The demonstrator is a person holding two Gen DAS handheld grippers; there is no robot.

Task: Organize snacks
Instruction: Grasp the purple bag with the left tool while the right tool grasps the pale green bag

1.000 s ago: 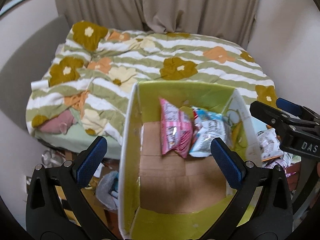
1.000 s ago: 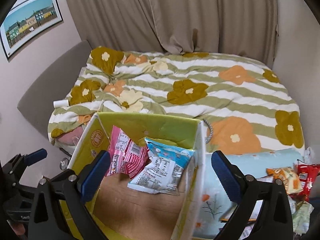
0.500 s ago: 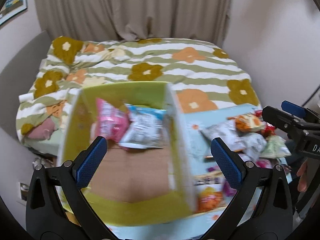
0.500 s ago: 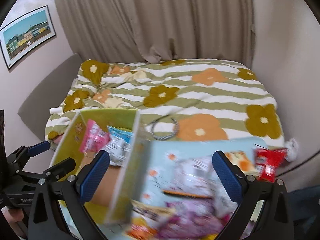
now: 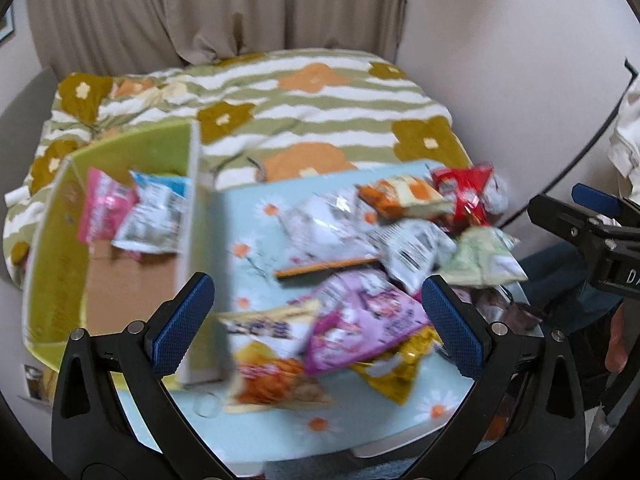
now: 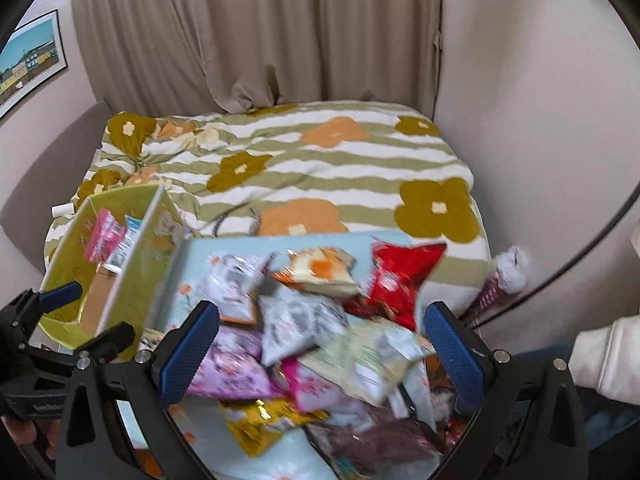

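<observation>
A green cardboard box (image 5: 56, 240) (image 6: 140, 248) stands at the left of a light blue floral table (image 5: 400, 420). It holds a pink packet (image 5: 102, 208) and a blue-white packet (image 5: 154, 216). A pile of several snack packets lies on the table: purple (image 5: 360, 324) (image 6: 228, 368), red (image 5: 464, 192) (image 6: 400, 280), orange (image 5: 400, 196), pale green (image 5: 480, 260). My left gripper (image 5: 316, 324) is open and empty, above the purple packet. My right gripper (image 6: 320, 348) is open and empty, above the pile's middle.
A bed with a green-striped floral quilt (image 6: 320, 160) lies behind the table. Beige curtains (image 6: 260, 32) hang at the back. A wall (image 6: 540, 120) stands close on the right. A framed picture (image 6: 28, 60) hangs at the left.
Both grippers have swung right, from over the green box to over the snack pile on the table. Both stay open and empty.
</observation>
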